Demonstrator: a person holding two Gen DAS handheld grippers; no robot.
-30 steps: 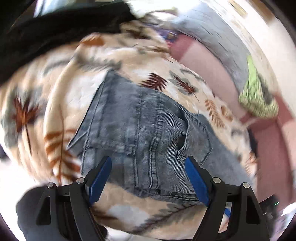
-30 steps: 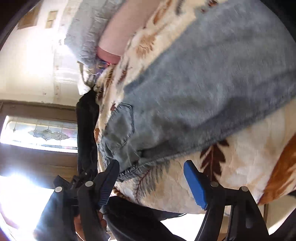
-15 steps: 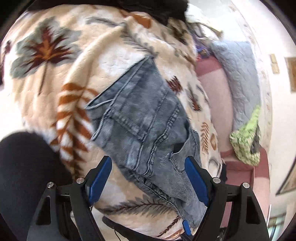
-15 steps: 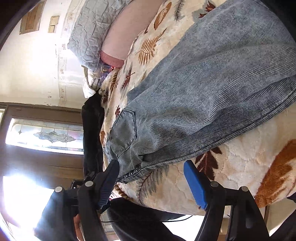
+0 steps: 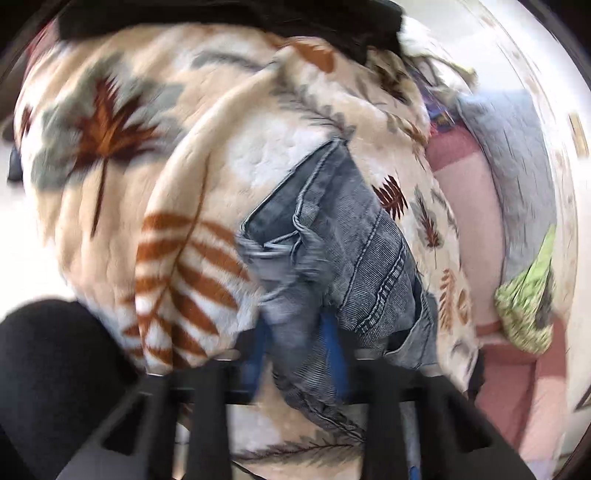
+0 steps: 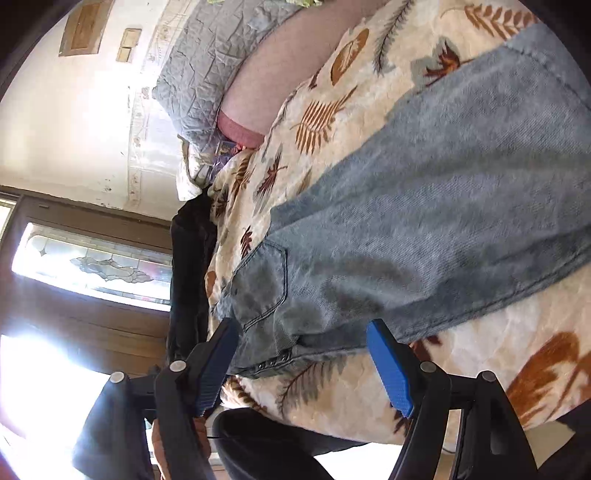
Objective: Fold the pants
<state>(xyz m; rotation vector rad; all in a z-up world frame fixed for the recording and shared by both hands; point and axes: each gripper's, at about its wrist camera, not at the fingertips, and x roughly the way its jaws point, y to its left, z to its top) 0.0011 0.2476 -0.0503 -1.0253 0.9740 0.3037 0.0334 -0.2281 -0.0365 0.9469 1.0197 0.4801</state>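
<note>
Grey-blue jeans point(image 5: 354, 236) lie spread on a leaf-print blanket point(image 5: 147, 184). In the left wrist view my left gripper point(image 5: 295, 354) is closing, and its blue pads pinch a bunched fold of denim at the waist end. The right wrist view shows the jeans point(image 6: 443, 221) running up and to the right, with a back pocket point(image 6: 262, 280) near the pads. My right gripper point(image 6: 303, 365) stands open just above the waistband edge. Nothing sits between its fingers, and blanket point(image 6: 461, 350) shows below it.
A black garment point(image 5: 221, 14) lies at the blanket's far edge. A grey pillow point(image 5: 517, 158), a pink sheet point(image 5: 469, 206) and a green cloth point(image 5: 528, 302) lie to the right. A person's dark-clad leg point(image 5: 48, 369) is close by, and a glazed wooden door point(image 6: 92, 266) stands behind.
The left gripper's pads came together from wide apart onto the denim, which now bunches up between them. The right gripper stayed open and drifted slightly along the waistband.
</note>
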